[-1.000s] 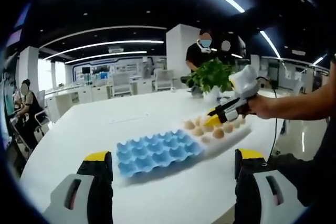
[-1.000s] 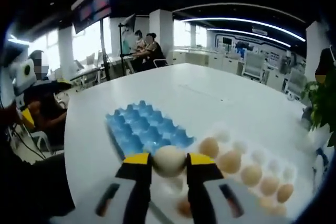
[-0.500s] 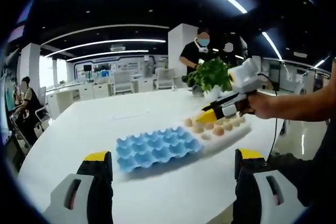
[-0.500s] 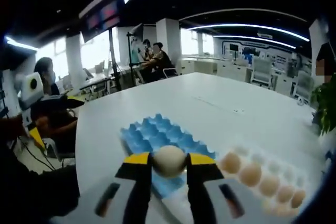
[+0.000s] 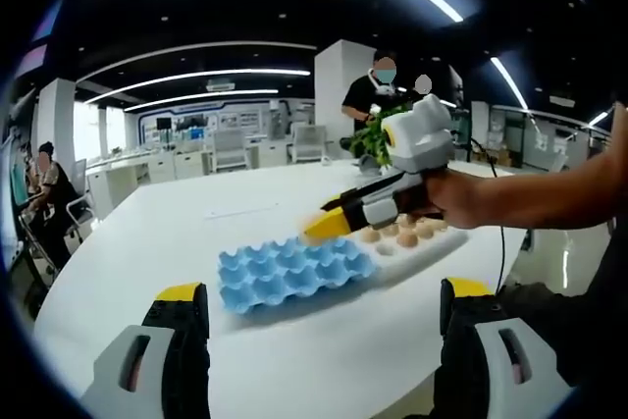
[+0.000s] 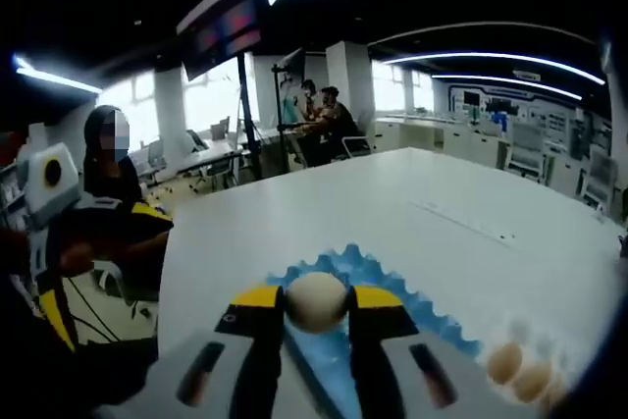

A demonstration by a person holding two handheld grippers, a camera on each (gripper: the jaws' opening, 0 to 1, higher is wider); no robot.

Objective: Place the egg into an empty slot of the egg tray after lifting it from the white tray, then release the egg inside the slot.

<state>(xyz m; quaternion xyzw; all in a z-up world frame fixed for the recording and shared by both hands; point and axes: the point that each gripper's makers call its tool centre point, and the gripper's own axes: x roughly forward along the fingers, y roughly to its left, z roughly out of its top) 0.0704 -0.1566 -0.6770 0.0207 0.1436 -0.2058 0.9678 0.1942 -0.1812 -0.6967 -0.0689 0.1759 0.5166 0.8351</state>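
Pinching the egg between the right claw jaws, hovering over the blue egg tray on the desk, empty slots lying just below and ahead. Left claw idling spread, nearer the desk edge.

The bench is white, smooth and faintly glossy. The blue egg tray looks like matt moulded pulp or plastic; which, I cannot tell. The egg has a pale, matt shell. The right gripper has yellow and black plastic-looking jaws.
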